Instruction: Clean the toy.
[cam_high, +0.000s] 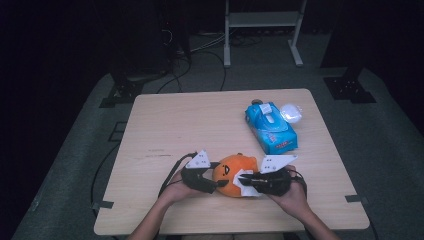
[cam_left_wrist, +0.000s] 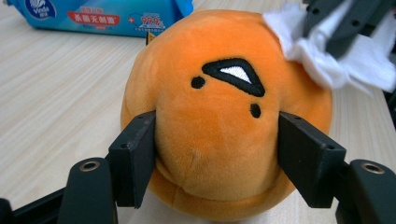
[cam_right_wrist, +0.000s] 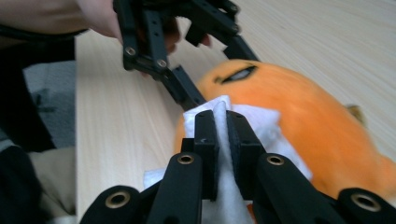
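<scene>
The orange plush toy (cam_high: 231, 174) sits on the tabletop (cam_high: 175, 125) near the edge closest to me, and everything I do gathers around it. Its stitched face, a black triangular mouth with two small dots, is turned toward my left tongs (cam_left_wrist: 217, 154). Those tongs grip the toy from its left side: one black jaw presses into each flank of the soft body, and the plush bulges slightly between them. They are pinching the toy.

On the toy's other side my right tongs (cam_right_wrist: 222, 140) are pressed together on a white wipe (cam_right_wrist: 261, 123), the cloth squeezed tightly between the two jaws and spilling out on both sides of them. The wipe lies against the top of the toy, touching the orange fabric just beside the face. In the left gripper view the same wipe (cam_left_wrist: 327, 60) shows at the toy's upper right, bunched under the dark jaws.

Beyond the toy, farther from me and a little to its right, lies a blue pack of wipes (cam_high: 270, 127). Just beside the pack's far right corner rests a clear round lid (cam_high: 291, 112).
</scene>
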